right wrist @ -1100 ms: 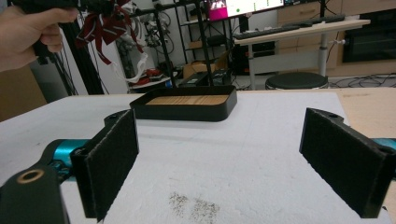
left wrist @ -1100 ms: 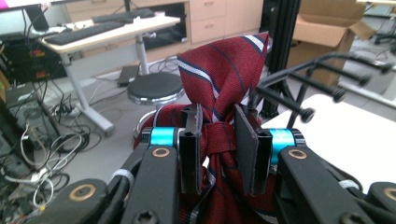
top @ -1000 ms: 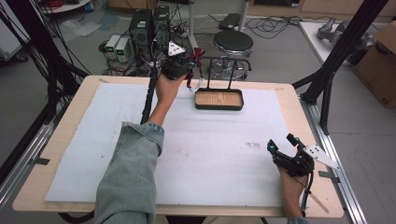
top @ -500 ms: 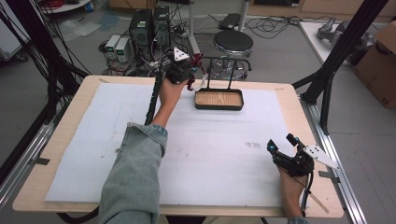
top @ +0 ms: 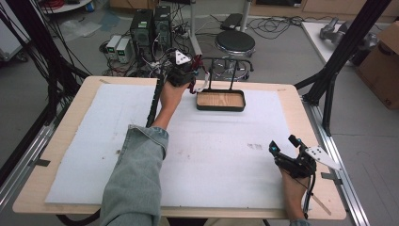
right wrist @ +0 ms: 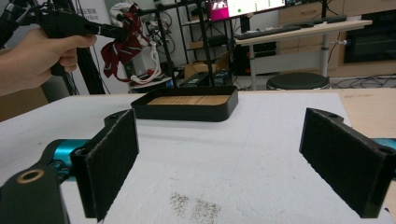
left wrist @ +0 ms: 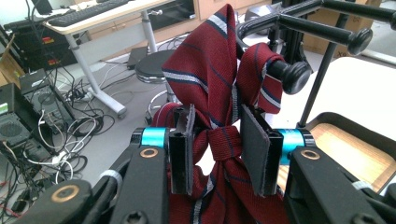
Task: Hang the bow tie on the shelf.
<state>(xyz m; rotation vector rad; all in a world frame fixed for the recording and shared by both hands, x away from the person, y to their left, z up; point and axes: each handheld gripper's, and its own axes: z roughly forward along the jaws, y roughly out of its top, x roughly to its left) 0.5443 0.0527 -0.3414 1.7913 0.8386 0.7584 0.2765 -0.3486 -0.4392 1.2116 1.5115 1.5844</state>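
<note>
Behind tray (top: 221, 100), tie-draped rack (top: 221, 70).

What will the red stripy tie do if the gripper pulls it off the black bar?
The tie probably flops and dangles, since it is soft folded cloth. It may snag first, being draped over the rack's knobbed bar. The left gripper has a jaw either side of its knot.

A laboratory or test workshop: a wooden table (top: 301, 113) inside a black metal frame (top: 346, 52), computer towers (top: 150, 26) and tangled cables (top: 282, 21) on the grey floor, a round stool (top: 235, 43), a desk with keyboard (right wrist: 275, 29) and monitor (right wrist: 243, 7).
</note>
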